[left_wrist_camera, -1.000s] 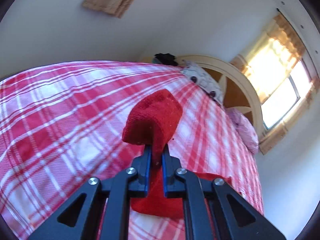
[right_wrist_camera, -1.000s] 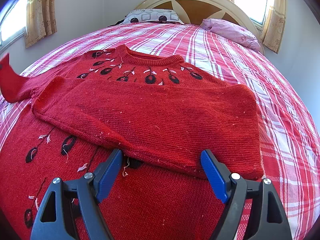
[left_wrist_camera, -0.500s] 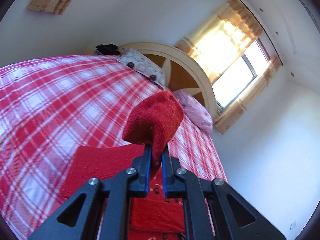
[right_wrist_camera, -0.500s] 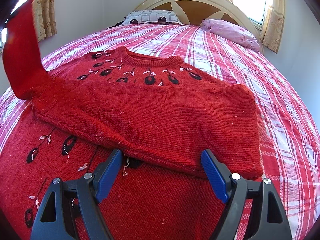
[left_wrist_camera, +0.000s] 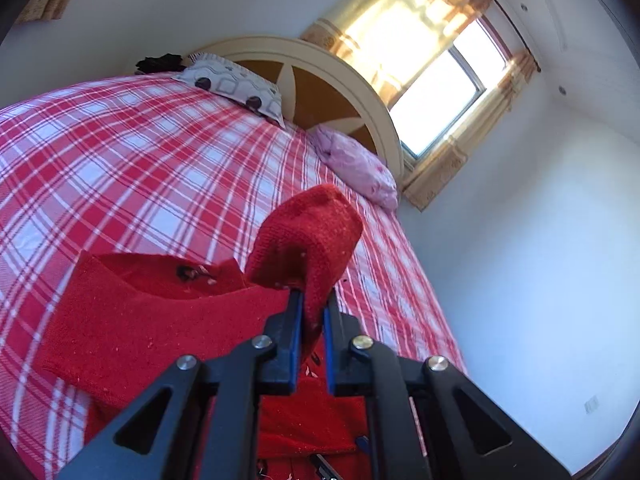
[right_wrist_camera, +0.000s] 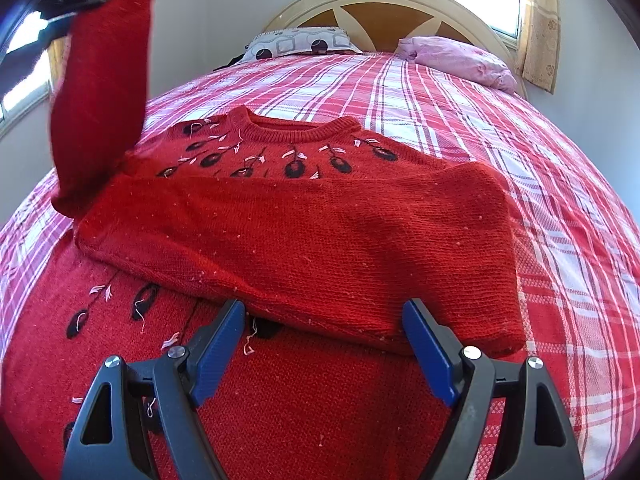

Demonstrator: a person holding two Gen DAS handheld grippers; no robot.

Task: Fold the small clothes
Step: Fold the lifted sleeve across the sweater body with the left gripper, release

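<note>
Left wrist view: left gripper (left_wrist_camera: 311,308) has its fingers clamped on the cuff of a red sleeve (left_wrist_camera: 306,240), which bulges up and hides part of the plaid bed (left_wrist_camera: 140,160); the rest of the red sweater (left_wrist_camera: 152,320) is cut off by the gripper body at the bottom edge. Right wrist view: right gripper (right_wrist_camera: 324,344) has its fingers spread wide with nothing between them, low over the sweater (right_wrist_camera: 304,240) lying flat on the bed (right_wrist_camera: 560,200), one sleeve folded across the chest. The other sleeve (right_wrist_camera: 104,88) is lifted at the left, and the left gripper holding it is mostly cropped at the frame's dark edge.
</note>
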